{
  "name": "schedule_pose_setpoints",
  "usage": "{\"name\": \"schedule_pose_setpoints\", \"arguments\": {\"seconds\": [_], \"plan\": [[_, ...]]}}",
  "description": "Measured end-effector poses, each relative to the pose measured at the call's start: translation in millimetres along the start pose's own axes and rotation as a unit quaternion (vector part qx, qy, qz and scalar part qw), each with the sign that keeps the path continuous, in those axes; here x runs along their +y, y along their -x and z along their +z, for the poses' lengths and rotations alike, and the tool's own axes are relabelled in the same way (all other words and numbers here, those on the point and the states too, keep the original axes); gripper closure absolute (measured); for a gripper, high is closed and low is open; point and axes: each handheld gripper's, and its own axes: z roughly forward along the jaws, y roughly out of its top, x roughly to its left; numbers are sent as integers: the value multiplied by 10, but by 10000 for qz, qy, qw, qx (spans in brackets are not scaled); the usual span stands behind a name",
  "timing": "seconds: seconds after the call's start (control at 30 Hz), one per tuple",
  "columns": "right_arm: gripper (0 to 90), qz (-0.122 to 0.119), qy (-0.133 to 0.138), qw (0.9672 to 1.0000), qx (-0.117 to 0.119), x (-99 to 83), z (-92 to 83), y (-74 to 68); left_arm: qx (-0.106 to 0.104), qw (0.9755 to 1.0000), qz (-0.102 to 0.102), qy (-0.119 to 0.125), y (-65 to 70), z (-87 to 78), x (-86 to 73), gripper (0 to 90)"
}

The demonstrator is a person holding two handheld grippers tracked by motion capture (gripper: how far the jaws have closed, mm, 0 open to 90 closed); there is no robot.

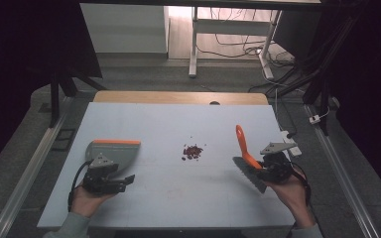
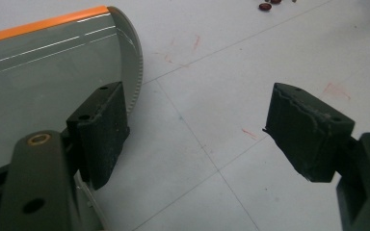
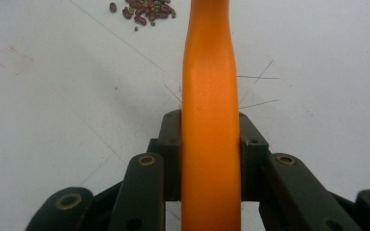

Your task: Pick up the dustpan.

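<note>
The right gripper [image 1: 267, 167] is clamping the brush [image 1: 245, 157] by its stiff, slick orange handle at the table's right. The left gripper [image 1: 115, 182] is hanging wide open and empty beside the light dustpan [image 1: 114, 151]; the loose beans [image 1: 192, 151] are lying mid-table.

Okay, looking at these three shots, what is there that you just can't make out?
- Dustpan: in the left gripper view its near part is cut off by the left edge and hidden behind the left tool; no handle is visible.
- Brush: in the right gripper view just the orange handle shows, clamped in the right tool; the frame's edges cut off both ends.
- Beans: too small in the high view to count.
</note>
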Motion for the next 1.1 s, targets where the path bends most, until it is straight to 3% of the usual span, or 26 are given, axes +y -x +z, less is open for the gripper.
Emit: {"name": "schedule_pose_setpoints", "arguments": {"seconds": [0.73,1.1], "plan": [[703,3,79,10000,-49,5,-30,2,-22,10000,61,14,19,-20,42,216],[703,70,109,9999,-42,4,-47,27,80,9999,103,78,56,-97,121,211]]}}
